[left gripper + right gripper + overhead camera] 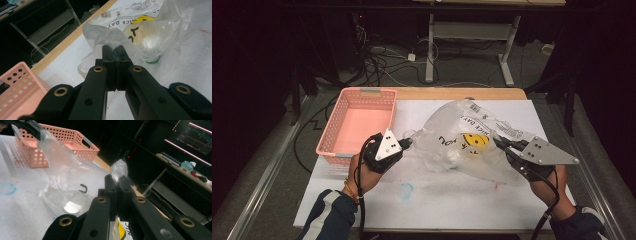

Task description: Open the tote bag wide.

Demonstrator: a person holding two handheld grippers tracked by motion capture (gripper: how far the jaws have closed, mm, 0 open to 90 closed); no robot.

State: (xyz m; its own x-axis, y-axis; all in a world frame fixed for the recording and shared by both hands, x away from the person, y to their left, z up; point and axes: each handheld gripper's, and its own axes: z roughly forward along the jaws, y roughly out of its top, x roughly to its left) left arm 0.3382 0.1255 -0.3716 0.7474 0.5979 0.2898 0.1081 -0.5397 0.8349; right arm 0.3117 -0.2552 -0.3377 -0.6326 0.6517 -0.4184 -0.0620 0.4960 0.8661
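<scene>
Black tongs [408, 142], brass-ringed screw holes, grey triangular plates, black cables; navy sleeves, white stripes.

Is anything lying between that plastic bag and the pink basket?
Nothing visible. The plastic bag is pinched by the left gripper and right gripper; bare white table separates it from the pink basket.

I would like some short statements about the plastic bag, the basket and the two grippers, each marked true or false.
1. The left gripper is shut on the plastic bag. True.
2. The right gripper hangs open above the bag. False: it is shut on the bag's other edge.
3. The pink basket holds the bag. False: the bag is beside it, over the white sheet.
4. The bag shows a yellow smiley face. True.
</scene>
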